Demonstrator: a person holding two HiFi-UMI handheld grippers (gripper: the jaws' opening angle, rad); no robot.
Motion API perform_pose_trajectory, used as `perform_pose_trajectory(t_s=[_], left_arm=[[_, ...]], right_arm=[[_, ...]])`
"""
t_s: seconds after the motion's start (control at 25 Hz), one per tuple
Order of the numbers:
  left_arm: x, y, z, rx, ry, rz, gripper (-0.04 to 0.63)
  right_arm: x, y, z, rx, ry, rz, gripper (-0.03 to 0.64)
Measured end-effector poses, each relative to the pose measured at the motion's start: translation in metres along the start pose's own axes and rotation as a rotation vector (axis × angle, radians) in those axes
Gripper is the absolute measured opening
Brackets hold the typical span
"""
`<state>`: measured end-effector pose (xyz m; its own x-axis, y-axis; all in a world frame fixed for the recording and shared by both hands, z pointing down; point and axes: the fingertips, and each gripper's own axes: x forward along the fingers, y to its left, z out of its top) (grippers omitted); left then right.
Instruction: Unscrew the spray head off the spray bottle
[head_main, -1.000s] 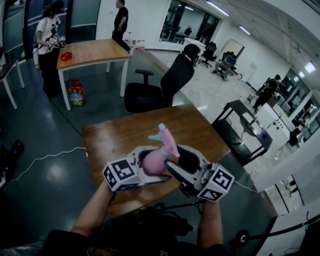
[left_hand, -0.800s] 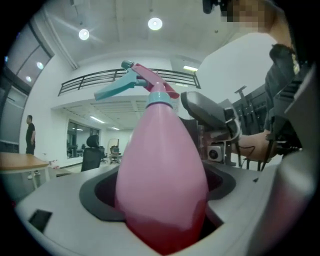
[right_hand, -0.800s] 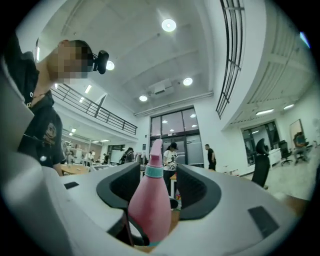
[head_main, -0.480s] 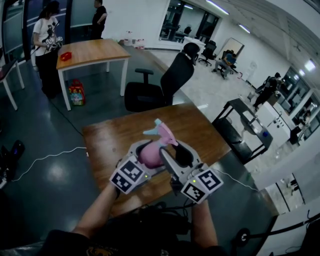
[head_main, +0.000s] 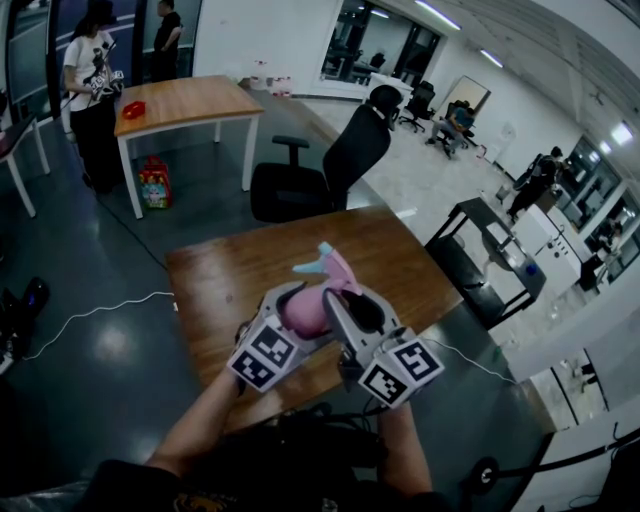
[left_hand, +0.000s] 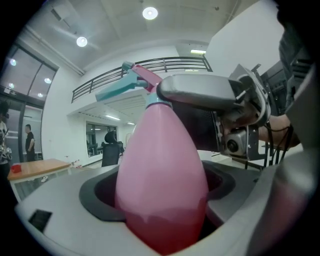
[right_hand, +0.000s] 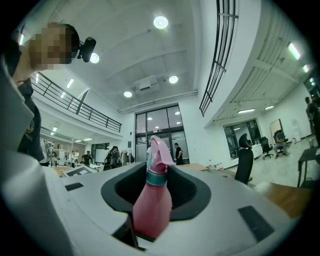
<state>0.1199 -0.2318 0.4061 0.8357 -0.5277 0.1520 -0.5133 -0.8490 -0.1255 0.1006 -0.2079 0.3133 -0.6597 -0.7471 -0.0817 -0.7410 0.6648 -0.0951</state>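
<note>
Pink egg-shaped plastic spray bottle (head_main: 305, 315) hung above the brown wooden table (head_main: 225, 285), its belly pinched in your left gripper (head_main: 298, 312). Your right gripper (head_main: 350, 305) had just been closing and its jaws pressed the neck below the teal-and-pink spray head (head_main: 327, 268). A firm twist likely came next.

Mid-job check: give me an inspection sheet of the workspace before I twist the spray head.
Surface: wooden table, bare wood showing.
Job's things: pink spray bottle held over the table, spray head on.
Clutter: nothing seen on this table.
Grippers: left gripper shut on the bottle's body; right gripper jaws have just been closing, teal collar between them, contact unclear.
Cables: white cable on the floor at left.
Surroundings: black office chair, second table, people standing beyond.
</note>
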Motion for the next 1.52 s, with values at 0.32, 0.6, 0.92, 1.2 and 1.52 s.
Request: perform_pose_trajectory(t_s=[0.32, 0.6, 0.92, 1.2, 1.52], left_arm=[[-0.007, -0.022, 0.009, -0.019, -0.034, -0.194, 0.446], [-0.018, -0.047, 0.021, -0.04, -0.078, -0.398, 0.446], [-0.029, -0.063, 0.025, -0.032, -0.092, -0.516, 0.446], [-0.033, -0.069, 0.026, -0.036, -0.112, -0.554, 0.446], [-0.019, -0.029, 0.027, -0.088, -0.121, -0.328, 0.446]], right_arm=[[-0.011, 0.01, 0.006, -0.005, 0.022, 0.141, 0.135], [-0.024, 0.023, 0.015, -0.01, 0.005, 0.326, 0.135], [-0.034, 0.032, 0.015, -0.006, 0.007, 0.465, 0.135], [-0.039, 0.035, 0.016, 0.031, -0.003, 0.547, 0.135], [-0.024, 0.011, 0.012, 0.02, -0.02, 0.338, 0.166]])
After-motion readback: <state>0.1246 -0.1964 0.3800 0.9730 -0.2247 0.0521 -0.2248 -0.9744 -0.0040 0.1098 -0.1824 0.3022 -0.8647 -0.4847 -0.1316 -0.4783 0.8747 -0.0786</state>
